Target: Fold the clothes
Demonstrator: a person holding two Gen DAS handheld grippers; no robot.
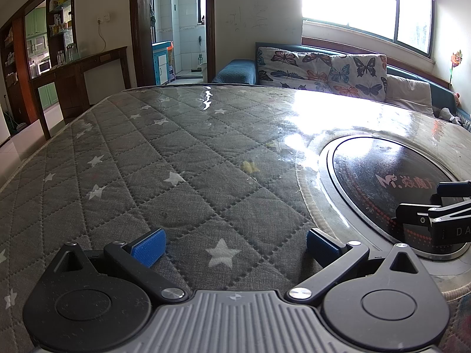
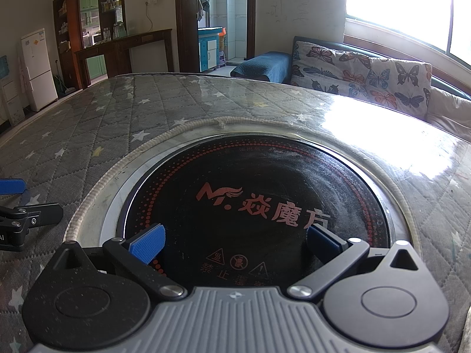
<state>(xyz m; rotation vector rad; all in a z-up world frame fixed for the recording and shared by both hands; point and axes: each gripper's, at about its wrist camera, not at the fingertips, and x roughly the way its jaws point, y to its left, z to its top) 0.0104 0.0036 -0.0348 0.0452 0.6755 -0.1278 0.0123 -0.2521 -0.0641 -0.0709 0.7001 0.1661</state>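
Note:
No garment shows in either view. My left gripper (image 1: pixel 234 245) is open and empty, low over a grey quilted table cover with white stars (image 1: pixel 176 153). My right gripper (image 2: pixel 235 244) is open and empty over a round black induction cooktop (image 2: pixel 253 203) set into the table. The right gripper also shows at the right edge of the left wrist view (image 1: pixel 441 206). The left gripper shows at the left edge of the right wrist view (image 2: pixel 17 206).
The cooktop (image 1: pixel 388 194) lies right of the left gripper. A glossy clear sheet covers the table top (image 2: pixel 382 129). A sofa with butterfly cushions (image 1: pixel 321 70) stands behind the table under a bright window. A dark wooden counter (image 1: pixel 79 70) and shelves stand at far left. A white fridge (image 2: pixel 38 67) stands by them.

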